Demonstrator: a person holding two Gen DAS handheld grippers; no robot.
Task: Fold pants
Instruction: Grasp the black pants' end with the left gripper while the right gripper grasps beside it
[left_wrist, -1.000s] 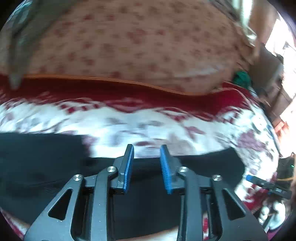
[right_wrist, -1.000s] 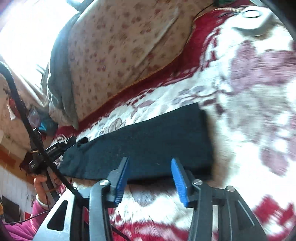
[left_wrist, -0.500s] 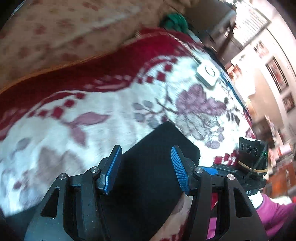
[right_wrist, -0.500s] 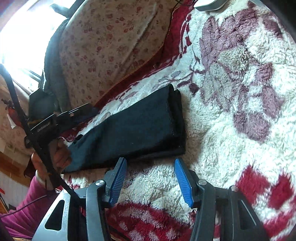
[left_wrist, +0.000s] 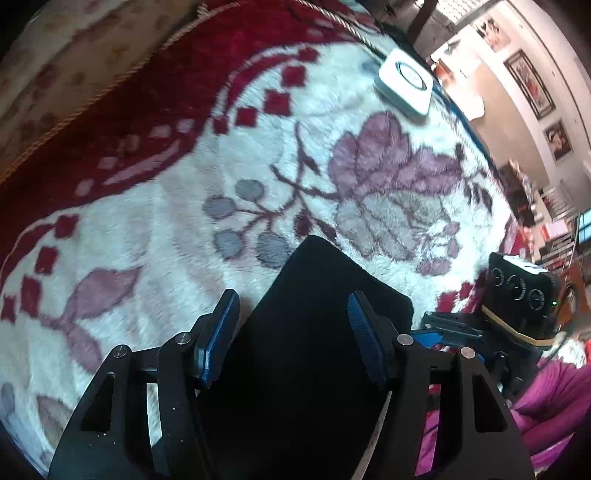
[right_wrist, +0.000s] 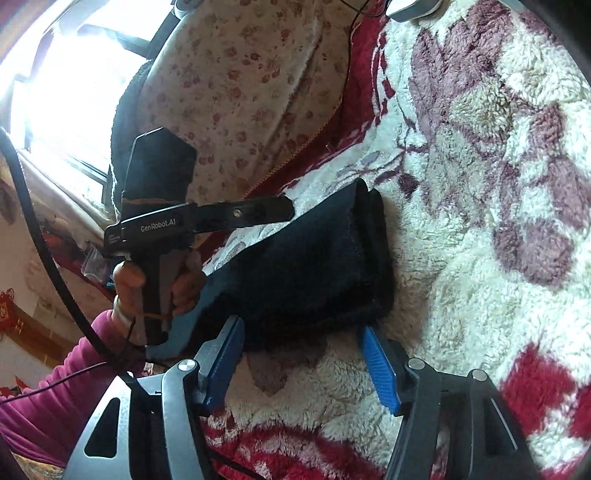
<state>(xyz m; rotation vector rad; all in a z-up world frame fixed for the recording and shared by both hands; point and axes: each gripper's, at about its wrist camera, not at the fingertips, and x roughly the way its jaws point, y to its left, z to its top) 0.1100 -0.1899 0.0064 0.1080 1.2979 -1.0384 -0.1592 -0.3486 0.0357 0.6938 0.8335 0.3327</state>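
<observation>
Closer now: both tongs have swung in on the pants since a moment ago, and the left view has turned to look straight along them. Black, already folded into a long narrow band, they lie flat on the fleecy bed blanket. Their long axis runs dead ahead of the left tongs, out between the two blue pads to a squared-off far end. For the right tongs, that same end sits just ahead and the band stretches off to the left. Both tongs are wide apart and hold nothing. My call: the right tongs are nearer that end, so they look best placed to lift it. Well beyond, a white device rests on the blanket.
</observation>
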